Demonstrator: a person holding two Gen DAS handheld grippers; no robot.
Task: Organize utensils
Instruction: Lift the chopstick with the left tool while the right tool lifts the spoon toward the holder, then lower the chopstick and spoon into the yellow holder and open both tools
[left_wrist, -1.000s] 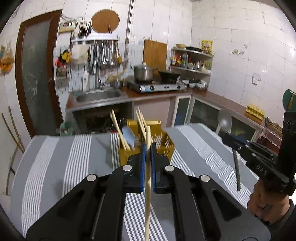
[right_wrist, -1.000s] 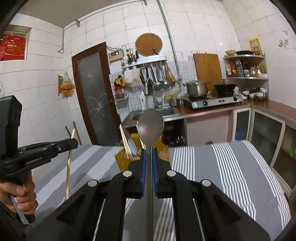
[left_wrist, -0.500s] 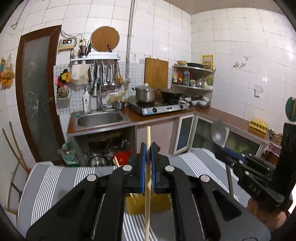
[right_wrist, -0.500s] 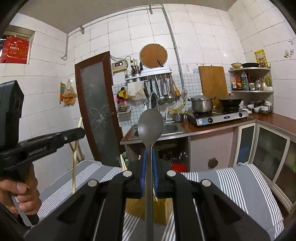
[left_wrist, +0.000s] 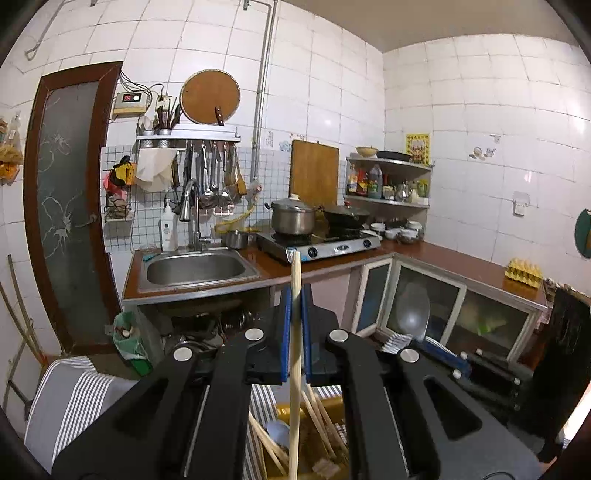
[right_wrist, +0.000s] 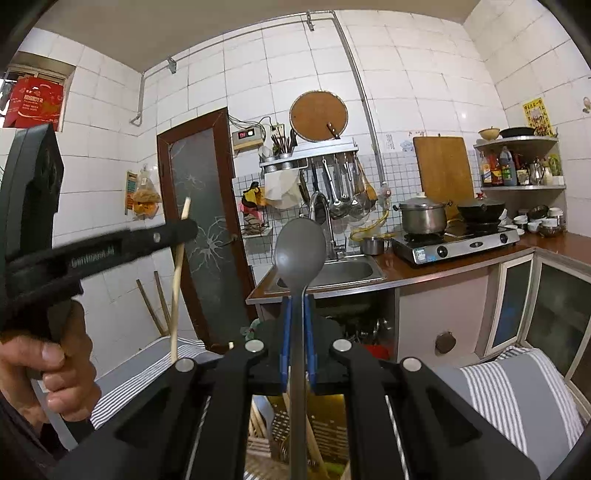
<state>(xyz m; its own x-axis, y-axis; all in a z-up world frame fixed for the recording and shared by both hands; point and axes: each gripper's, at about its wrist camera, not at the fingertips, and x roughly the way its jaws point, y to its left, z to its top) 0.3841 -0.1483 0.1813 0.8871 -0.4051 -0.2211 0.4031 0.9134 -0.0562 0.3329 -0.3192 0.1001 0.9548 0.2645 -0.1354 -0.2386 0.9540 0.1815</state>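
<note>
My left gripper (left_wrist: 294, 295) is shut on a wooden chopstick (left_wrist: 294, 354) held upright. My right gripper (right_wrist: 296, 306) is shut on a grey metal spoon (right_wrist: 300, 251), bowl end up. Below both grippers stands a yellow slotted utensil basket (left_wrist: 291, 410) with several chopsticks (left_wrist: 317, 417) and a pale spoon in it; it also shows under the right gripper (right_wrist: 328, 413). In the right wrist view the left gripper (right_wrist: 184, 227) and its chopstick (right_wrist: 177, 280) are at the left. In the left wrist view the right gripper's spoon (left_wrist: 413, 312) shows at the right.
The basket stands on a table with a grey and white striped cloth (left_wrist: 70, 398) (right_wrist: 517, 391). Behind are a sink counter (left_wrist: 195, 267), a gas stove with a pot (left_wrist: 317, 243), hanging utensils and a brown door (left_wrist: 70, 206).
Both grippers have moved forward over the basket and tilted up, so the basket has slid from the middle of the views to the bottom edge. Both grips are unchanged.
</note>
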